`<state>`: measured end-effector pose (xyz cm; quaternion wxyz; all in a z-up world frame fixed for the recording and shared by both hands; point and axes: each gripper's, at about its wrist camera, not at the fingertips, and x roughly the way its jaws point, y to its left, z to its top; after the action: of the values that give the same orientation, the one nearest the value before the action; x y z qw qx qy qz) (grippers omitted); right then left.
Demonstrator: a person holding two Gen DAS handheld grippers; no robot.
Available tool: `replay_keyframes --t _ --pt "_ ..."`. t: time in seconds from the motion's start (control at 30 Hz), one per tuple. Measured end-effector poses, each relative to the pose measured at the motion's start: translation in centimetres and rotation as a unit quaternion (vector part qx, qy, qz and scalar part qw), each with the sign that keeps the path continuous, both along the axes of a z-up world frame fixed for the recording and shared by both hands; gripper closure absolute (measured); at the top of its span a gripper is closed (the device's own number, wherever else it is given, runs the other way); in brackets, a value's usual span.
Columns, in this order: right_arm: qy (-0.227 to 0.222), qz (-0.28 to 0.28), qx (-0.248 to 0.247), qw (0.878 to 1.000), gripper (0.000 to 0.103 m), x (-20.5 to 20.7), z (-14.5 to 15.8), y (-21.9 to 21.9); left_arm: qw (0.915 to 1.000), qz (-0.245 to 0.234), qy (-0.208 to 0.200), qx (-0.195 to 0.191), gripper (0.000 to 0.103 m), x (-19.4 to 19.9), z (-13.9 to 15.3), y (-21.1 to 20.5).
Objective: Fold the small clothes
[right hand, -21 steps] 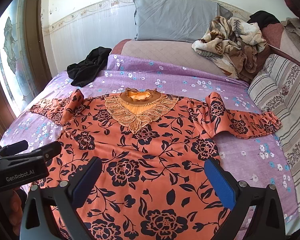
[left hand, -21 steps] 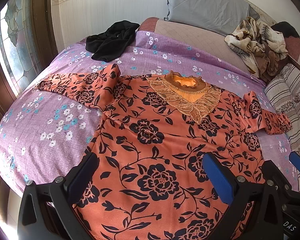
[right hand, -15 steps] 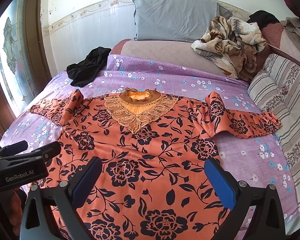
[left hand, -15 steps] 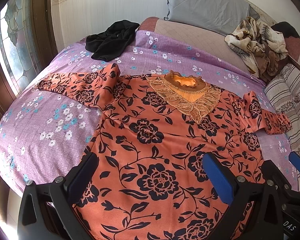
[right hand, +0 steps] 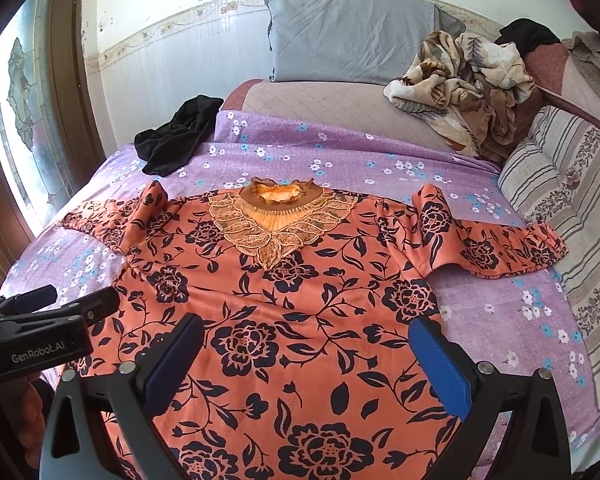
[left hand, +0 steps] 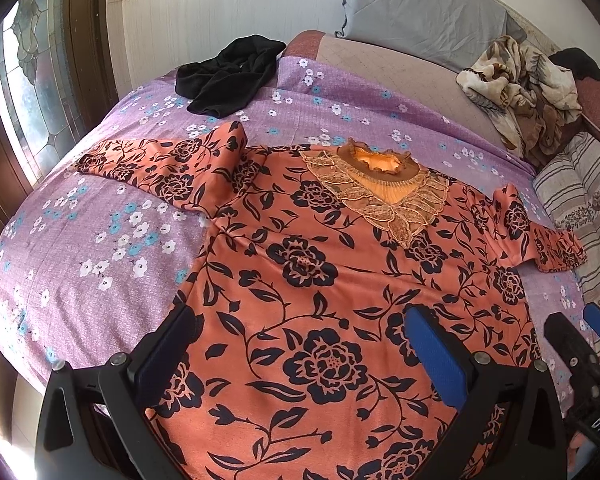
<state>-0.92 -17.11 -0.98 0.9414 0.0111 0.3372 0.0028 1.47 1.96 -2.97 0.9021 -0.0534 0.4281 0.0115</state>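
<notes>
An orange top with black flowers (left hand: 312, 280) (right hand: 292, 300) lies spread flat on the purple bed sheet, lace collar (right hand: 280, 216) at the far side, both sleeves stretched outward. My left gripper (left hand: 300, 344) hovers over the hem's left part, jaws wide open and nothing between them. My right gripper (right hand: 306, 352) hovers over the hem's right part, also open and empty. In the right wrist view the left gripper's body (right hand: 36, 340) shows at the left edge.
A black garment (left hand: 228, 76) (right hand: 180, 136) is bunched at the far left of the purple floral sheet (left hand: 92, 240). A grey pillow (right hand: 352, 36) leans on the wall. A beige patterned blanket (right hand: 464, 88) and a striped cushion (right hand: 572, 208) lie at the right. A stained-glass window (left hand: 24, 80) is left.
</notes>
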Motion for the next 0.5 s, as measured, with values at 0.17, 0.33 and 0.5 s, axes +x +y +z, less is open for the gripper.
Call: replay_keyframes --t 0.17,0.33,0.5 --pt "0.012 -0.046 0.088 0.995 0.000 1.6 -1.1 -7.9 0.9970 0.057 0.033 -0.042 0.000 1.8 -2.6 5.5" --pt "0.012 -0.158 0.256 0.953 0.000 4.3 -4.5 -21.9 0.9890 0.137 0.050 -0.023 0.000 3.8 -4.7 11.5" --pt "0.023 -0.286 0.347 0.893 0.012 7.4 -8.1 -35.5 0.9766 0.208 0.053 -0.018 0.000 4.8 -6.2 16.9"
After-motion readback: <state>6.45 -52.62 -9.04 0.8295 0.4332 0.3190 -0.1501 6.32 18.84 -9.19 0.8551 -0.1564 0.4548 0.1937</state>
